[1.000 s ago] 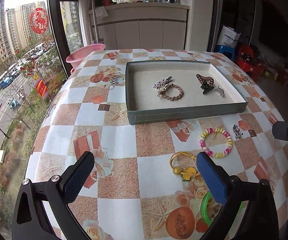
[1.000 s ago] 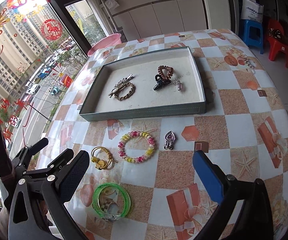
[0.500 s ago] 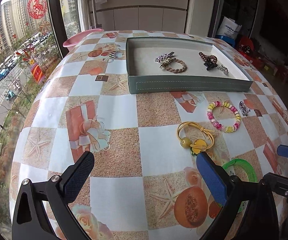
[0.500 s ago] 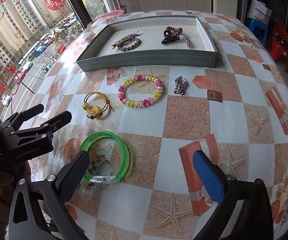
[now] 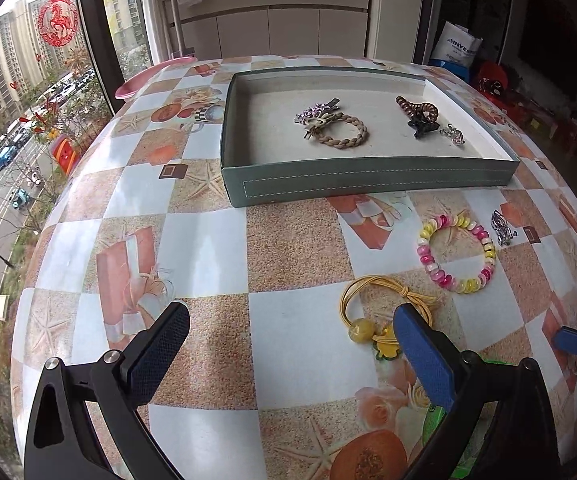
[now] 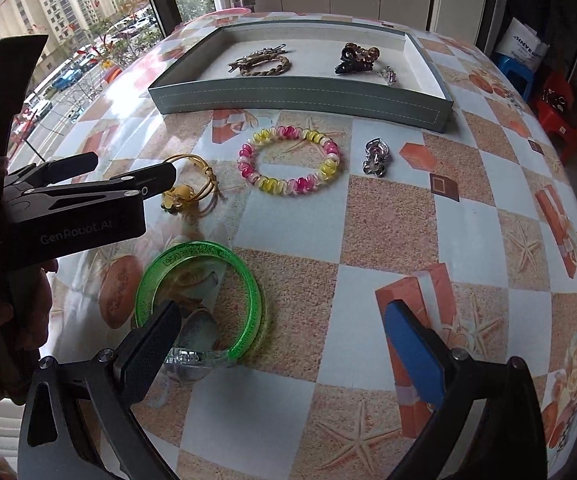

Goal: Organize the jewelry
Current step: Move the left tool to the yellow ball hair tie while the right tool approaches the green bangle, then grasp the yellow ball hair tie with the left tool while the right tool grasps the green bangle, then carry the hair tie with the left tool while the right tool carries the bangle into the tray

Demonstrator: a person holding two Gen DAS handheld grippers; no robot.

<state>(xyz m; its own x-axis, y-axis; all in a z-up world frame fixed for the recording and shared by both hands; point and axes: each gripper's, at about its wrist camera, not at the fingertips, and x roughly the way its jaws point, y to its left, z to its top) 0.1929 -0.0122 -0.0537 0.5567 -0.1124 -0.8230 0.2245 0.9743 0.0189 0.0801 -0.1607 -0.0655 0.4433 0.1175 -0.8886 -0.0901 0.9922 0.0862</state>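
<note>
Reaching low, the right tool (image 6: 280,340) is gaping wide (empty, like the left tool (image 5: 288,344)); it should pinch the green bangle (image 6: 202,296) by one side.

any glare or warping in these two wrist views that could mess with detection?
Left wrist: daylight sheen whitens the tablecloth on its window side; fisheye bows the tray front wall. Right wrist: same sheen near the tray's left corner; green bangle sharp, throwing a soft shadow.

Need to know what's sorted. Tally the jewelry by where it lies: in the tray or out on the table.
In the tray: 5
On the table: 4
Total: 9
</note>
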